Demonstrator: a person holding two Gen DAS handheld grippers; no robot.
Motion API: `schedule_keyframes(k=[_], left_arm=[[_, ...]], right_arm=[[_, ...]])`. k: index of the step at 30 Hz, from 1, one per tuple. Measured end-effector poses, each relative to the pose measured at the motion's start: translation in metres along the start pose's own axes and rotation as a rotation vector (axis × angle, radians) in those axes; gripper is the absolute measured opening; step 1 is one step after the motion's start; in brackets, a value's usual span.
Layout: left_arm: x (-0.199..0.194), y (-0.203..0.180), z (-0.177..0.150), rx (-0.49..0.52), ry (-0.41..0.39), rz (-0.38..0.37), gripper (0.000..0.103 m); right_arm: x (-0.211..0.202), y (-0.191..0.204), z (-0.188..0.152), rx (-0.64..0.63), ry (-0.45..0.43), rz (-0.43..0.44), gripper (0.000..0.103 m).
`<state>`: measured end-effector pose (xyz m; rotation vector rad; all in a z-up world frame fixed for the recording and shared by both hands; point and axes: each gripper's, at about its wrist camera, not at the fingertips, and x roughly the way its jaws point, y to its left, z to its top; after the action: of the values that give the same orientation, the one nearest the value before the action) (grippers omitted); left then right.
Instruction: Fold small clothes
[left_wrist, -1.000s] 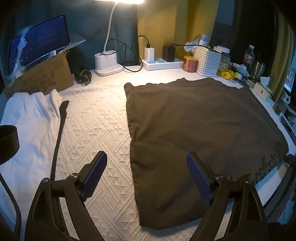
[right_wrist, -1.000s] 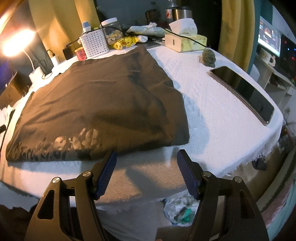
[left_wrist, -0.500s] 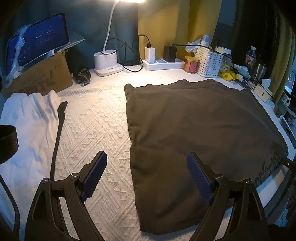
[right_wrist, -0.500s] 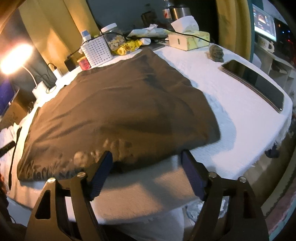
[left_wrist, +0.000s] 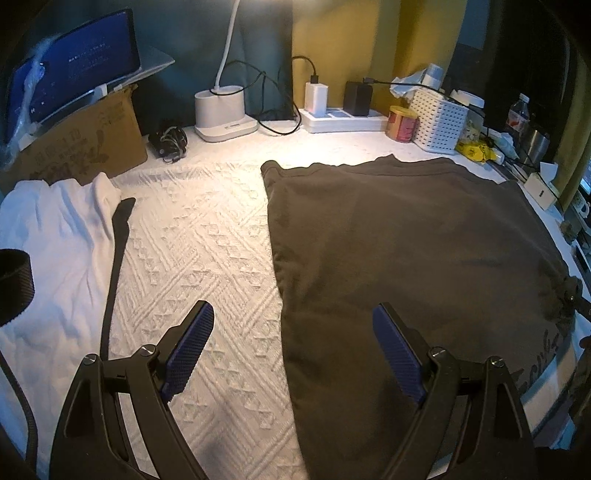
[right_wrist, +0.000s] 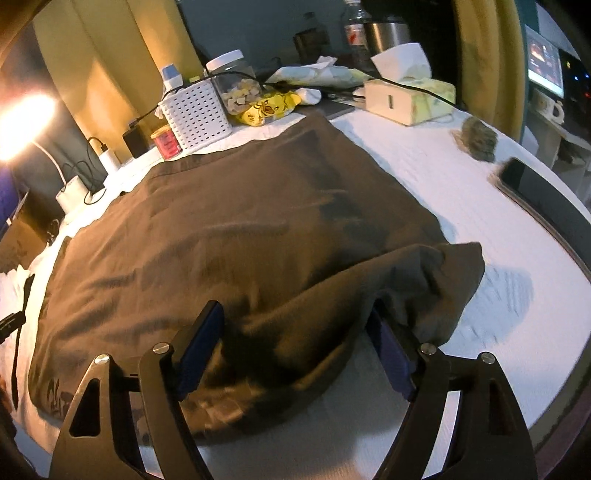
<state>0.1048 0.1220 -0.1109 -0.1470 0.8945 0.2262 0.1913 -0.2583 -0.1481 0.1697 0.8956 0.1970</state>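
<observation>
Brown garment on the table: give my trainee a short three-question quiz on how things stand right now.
1. True or false: the brown garment lies perfectly flat at its near right corner.
2. What lies left of the garment in the left wrist view? A) white cloth B) red towel C) jeans
3. Fill in: fabric sits between the jaws of the ___ gripper.

Key: 1 false, it is bunched up there; 2 A; 3 right, jaws wide, having just been opening. The left gripper is open, holding nothing.

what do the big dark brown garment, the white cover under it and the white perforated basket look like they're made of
Dark brown garment: soft matte knit, probably cotton jersey; it drapes and bunches in loose folds.
White cover: woven textile with raised diamond patterning, matte.
White perforated basket: likely moulded plastic; rigid walls with a regular grid of holes and a slight sheen.
</observation>
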Motion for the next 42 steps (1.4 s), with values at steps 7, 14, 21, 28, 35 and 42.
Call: schedule_keyframes(k=[7, 14, 21, 28, 35, 42], left_arm=[[0.012, 0.001, 0.010, 0.000, 0.013, 0.010, 0.087], [0.021, -0.001, 0.020, 0.010, 0.024, 0.008, 0.087], [0.031, -0.002, 0.024, 0.017, 0.043, 0.004, 0.087], [0.030, 0.001, 0.028, 0.013, 0.035, 0.005, 0.087], [0.025, 0.009, 0.026, -0.003, 0.019, -0.002, 0.087], [0.014, 0.019, 0.023, -0.010, -0.009, -0.014, 0.087]], right_arm=[[0.015, 0.013, 0.015, -0.020, 0.015, 0.011, 0.075], [0.029, 0.022, 0.029, -0.056, 0.017, -0.003, 0.049], [0.039, 0.029, 0.038, -0.088, 0.020, 0.019, 0.032], [0.040, 0.049, 0.047, -0.148, 0.004, 0.031, 0.028], [0.027, 0.082, 0.059, -0.237, -0.045, 0.051, 0.028], [0.015, 0.134, 0.068, -0.344, -0.084, 0.118, 0.027]])
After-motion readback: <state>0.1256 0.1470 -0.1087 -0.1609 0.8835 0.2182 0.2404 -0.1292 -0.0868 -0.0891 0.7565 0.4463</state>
